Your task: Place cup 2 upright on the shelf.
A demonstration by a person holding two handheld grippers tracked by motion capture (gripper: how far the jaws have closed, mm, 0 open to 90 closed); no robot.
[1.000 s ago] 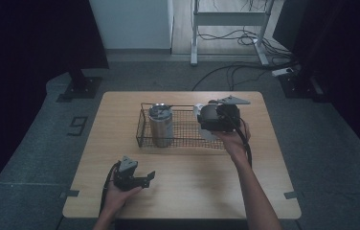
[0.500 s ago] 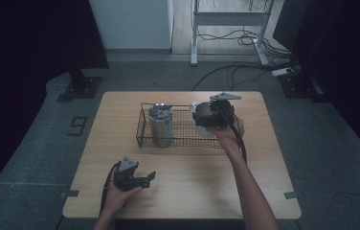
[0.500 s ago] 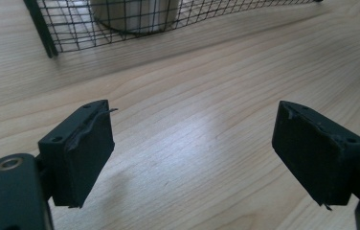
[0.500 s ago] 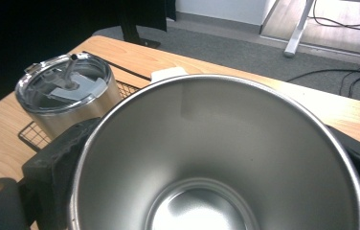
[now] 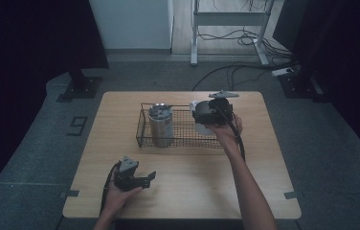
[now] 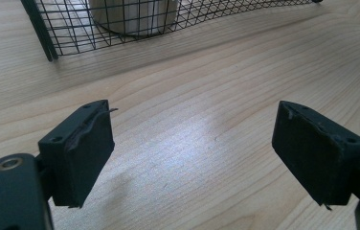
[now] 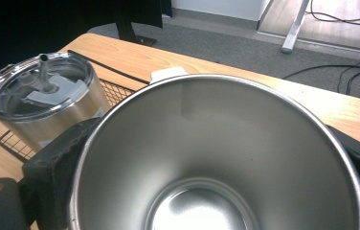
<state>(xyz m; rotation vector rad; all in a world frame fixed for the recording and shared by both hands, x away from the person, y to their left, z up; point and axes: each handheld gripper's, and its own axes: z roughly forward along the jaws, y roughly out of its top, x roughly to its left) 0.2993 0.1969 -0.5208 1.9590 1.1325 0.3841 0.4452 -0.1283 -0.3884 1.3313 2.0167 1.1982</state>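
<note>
A lidded steel tumbler [image 5: 160, 125] stands upright in the left part of a black wire basket [image 5: 141, 125] on the wooden table. My right gripper [image 5: 206, 116] is shut on an open, lidless steel cup [image 5: 198, 107], held above the basket's right end. In the right gripper view, the cup [image 7: 216, 143] sits between both jaws with its empty inside showing. The lidded tumbler [image 7: 44, 96] is to its left. My left gripper [image 5: 144, 178] rests near the table's front edge. Its jaws [image 6: 195, 115] stand wide open over bare wood, nothing between them.
The basket's near wall [image 6: 49, 43] and the tumbler's base [image 6: 130, 19] lie beyond the left gripper. The basket's mesh floor [image 5: 187, 134] between tumbler and cup is bare. Cables trail from both grippers. Beyond the table, a desk frame [image 5: 226, 28] and floor cables.
My right hand has carried the cup a little to the left over the basket, toward the lidded tumbler. The left gripper has stayed where it was.
</note>
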